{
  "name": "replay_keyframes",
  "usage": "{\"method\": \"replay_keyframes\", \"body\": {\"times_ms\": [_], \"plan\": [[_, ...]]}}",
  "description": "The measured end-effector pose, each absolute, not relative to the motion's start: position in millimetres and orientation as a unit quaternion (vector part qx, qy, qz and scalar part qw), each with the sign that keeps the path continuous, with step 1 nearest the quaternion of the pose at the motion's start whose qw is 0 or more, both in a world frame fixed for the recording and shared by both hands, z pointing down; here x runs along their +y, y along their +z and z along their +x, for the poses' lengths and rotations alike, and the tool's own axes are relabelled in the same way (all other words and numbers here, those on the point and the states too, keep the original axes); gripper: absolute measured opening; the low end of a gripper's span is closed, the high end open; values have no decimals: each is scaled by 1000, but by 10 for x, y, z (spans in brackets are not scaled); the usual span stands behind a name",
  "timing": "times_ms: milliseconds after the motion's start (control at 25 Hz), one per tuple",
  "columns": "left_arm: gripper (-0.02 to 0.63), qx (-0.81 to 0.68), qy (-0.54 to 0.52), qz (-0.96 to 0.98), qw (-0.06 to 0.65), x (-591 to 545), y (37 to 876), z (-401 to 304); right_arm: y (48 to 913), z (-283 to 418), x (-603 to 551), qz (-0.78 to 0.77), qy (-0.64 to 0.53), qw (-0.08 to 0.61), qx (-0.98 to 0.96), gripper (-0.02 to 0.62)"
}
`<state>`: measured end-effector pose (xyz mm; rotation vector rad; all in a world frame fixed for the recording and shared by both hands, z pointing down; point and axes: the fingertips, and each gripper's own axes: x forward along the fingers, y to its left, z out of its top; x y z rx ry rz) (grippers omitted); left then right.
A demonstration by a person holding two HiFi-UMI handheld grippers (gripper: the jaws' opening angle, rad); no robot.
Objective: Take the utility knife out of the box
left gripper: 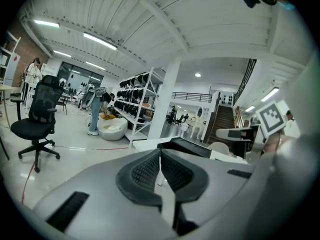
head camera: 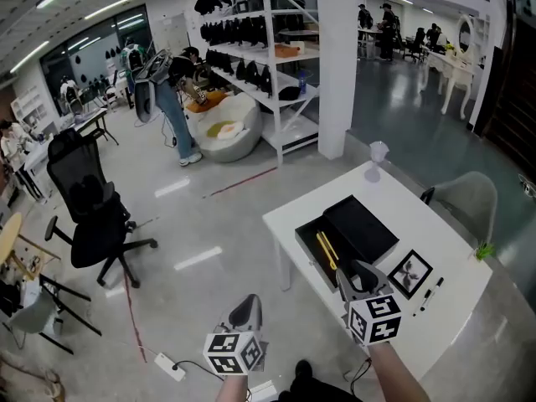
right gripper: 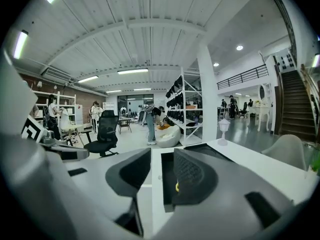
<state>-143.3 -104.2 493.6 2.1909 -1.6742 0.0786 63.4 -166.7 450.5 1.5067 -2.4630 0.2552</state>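
With right tongs (head camera: 360, 273) spread and empty just short of box (head camera: 305, 244), knife (head camera: 326, 249) inside it just ahead, and left tongs (head camera: 246, 306) clenched on nothing off the counter (head camera: 452, 262), a jaw may clip the box wall and shove the seemingly unsteadied box away.

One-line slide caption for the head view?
Open right tool poised at a black box holding a yellow utility knife on a white table; shut left tool off-table.

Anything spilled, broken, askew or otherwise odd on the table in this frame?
Nothing stands out. The black box sits open on the white table, its lid beside the yellow utility knife, which lies flat inside. The picture frame and marker lie nearby; nothing is spilled or visibly broken.
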Motion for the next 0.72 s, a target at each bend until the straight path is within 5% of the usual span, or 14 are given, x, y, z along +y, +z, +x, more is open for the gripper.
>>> {"method": "replay_keyframes", "body": {"times_ms": [720], "plan": [[15, -583, 44, 787, 196, -1923, 5061, -1314, 4871, 591, -2509, 489, 89, 188, -847, 129]]}}
